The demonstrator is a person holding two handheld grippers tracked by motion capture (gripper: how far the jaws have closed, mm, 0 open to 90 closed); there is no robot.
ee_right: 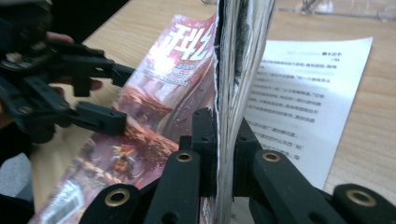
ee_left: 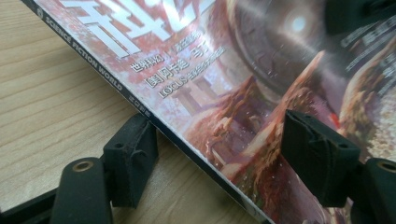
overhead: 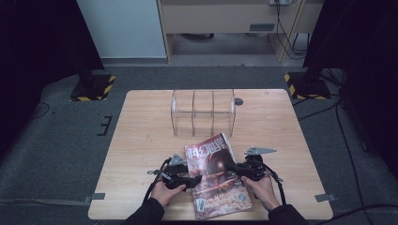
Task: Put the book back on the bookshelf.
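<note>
- The magazine (overhead: 217,176) lies on the table (overhead: 141,140), on the near side of the clear divided rack (overhead: 203,111), between the person's 2 hands.
- It looks light, floppy and glossy: thin paper that will bend and sag if lifted by 1 corner, and a cover slick enough to slide out of a loose pinch. I'd judge the stiff bound edge the safest place to take hold, or a thick bunch of pages instead of a single sheet.
- The right tongs (ee_right: 223,140) are closed tight on a sheaf of pages along the magazine's edge farthest from the left tongs, holding them upright. A printed inner page (ee_right: 299,102) lies flat beyond that sheaf.
- The left tongs (ee_left: 219,154) stand wide open at the magazine's bound edge, 1 jaw on the bare table beside the spine and the other over the cover. They grip nothing; whether either jaw presses the paper I cannot tell.
- In the high view the left tongs (overhead: 187,180) sit at the cover's left edge, and the right tongs (overhead: 239,168) at its right, both nearer the person than the rack.
</note>
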